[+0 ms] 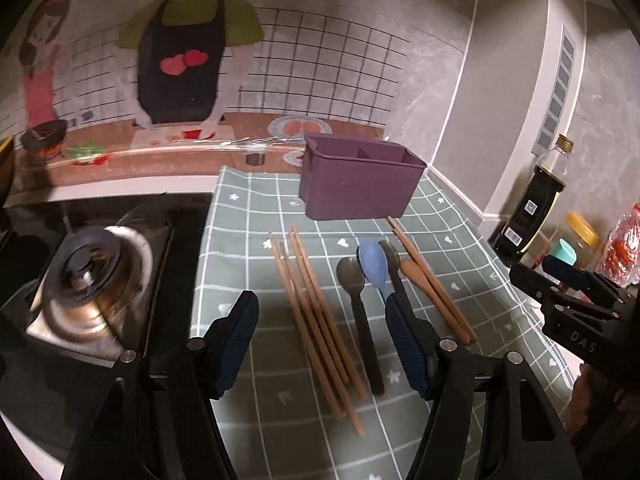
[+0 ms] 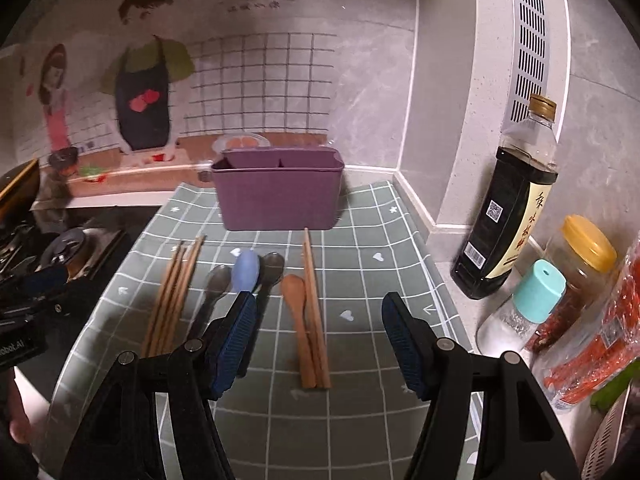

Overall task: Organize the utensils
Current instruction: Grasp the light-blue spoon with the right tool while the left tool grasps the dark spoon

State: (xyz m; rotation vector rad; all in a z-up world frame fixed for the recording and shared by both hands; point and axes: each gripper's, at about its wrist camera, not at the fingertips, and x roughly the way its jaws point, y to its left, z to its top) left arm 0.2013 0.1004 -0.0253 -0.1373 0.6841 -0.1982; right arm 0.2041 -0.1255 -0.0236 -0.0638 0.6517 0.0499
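Note:
A purple two-compartment utensil holder (image 1: 360,176) (image 2: 278,196) stands upright at the back of the green checked cloth (image 2: 372,280). In front of it lie several wooden chopsticks (image 1: 316,320) (image 2: 172,296), a dark spoon (image 1: 356,300) (image 2: 218,284), a blue spoon (image 1: 374,266) (image 2: 245,266), a second dark spoon (image 1: 394,268) (image 2: 272,268), a wooden spoon (image 2: 298,312) and a chopstick pair (image 1: 436,292) (image 2: 314,308). My left gripper (image 1: 322,302) hovers open above the chopstick bundle. My right gripper (image 2: 317,300) hangs open above the wooden spoon and pair. Neither holds anything.
A gas burner (image 1: 92,276) sits left of the cloth. Along the right wall stand a soy sauce bottle (image 2: 512,216), a yellow-lidded jar (image 2: 588,248), a teal-capped bottle (image 2: 536,292) and a red packet (image 2: 600,344). A decorated wall closes the back.

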